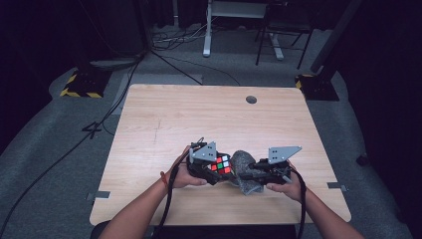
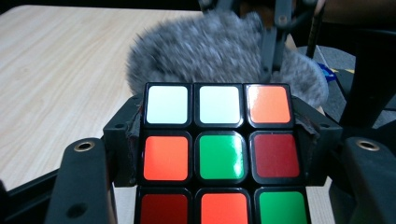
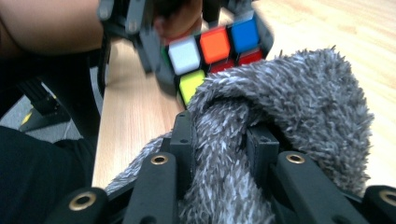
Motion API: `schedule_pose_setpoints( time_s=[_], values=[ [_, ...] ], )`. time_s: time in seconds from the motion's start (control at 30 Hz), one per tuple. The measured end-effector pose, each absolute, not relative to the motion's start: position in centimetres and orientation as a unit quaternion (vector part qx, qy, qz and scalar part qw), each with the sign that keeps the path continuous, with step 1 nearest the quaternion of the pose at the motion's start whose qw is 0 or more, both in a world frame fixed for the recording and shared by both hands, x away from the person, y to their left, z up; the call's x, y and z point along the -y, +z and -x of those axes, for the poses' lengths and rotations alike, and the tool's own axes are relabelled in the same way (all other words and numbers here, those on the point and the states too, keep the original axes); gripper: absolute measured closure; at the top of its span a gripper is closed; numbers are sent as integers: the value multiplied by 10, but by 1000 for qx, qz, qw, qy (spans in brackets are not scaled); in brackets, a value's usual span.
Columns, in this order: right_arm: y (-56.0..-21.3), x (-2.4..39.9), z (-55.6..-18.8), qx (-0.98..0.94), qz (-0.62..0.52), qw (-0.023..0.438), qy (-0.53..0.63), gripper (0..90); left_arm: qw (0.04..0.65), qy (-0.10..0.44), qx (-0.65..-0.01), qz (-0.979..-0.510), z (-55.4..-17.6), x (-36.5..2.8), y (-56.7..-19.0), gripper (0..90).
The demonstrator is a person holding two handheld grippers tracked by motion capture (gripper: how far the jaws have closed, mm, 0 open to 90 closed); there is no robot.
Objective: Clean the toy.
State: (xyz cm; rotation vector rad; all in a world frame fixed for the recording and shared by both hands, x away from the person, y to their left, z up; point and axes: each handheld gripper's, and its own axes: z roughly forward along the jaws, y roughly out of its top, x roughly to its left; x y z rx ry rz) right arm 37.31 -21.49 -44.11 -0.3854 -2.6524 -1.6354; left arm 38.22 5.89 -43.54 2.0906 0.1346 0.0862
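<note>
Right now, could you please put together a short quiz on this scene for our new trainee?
1. True or false: the left gripper is clamped on the puzzle cube.
2. What does the right gripper pinch? A) a sponge B) the grey fuzzy cloth C) a cable
3. In the left gripper view, what colour is the centre tile of the cube face that looks at the camera?

Key: 1 true, its jaws press on both sides. 2 B. 3 green.

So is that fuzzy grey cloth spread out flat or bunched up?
Bunched up: the fuzzy grey cloth is pinched into a fold in the right hand-held gripper, its loop bulging above.
</note>
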Motion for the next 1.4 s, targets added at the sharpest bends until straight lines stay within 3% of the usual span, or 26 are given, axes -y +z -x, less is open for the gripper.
schedule_pose_setpoints(
  time_s=[0.67,1.4],
  values=[
    [-441,225,-377,857,137,-43,-496,698,445,41,-55,-893,-384,-49,-454,336],
    [-471,276,-424,865,253,-91,-424,671,412,48,-96,-905,-404,-61,-476,334]
  ],
)
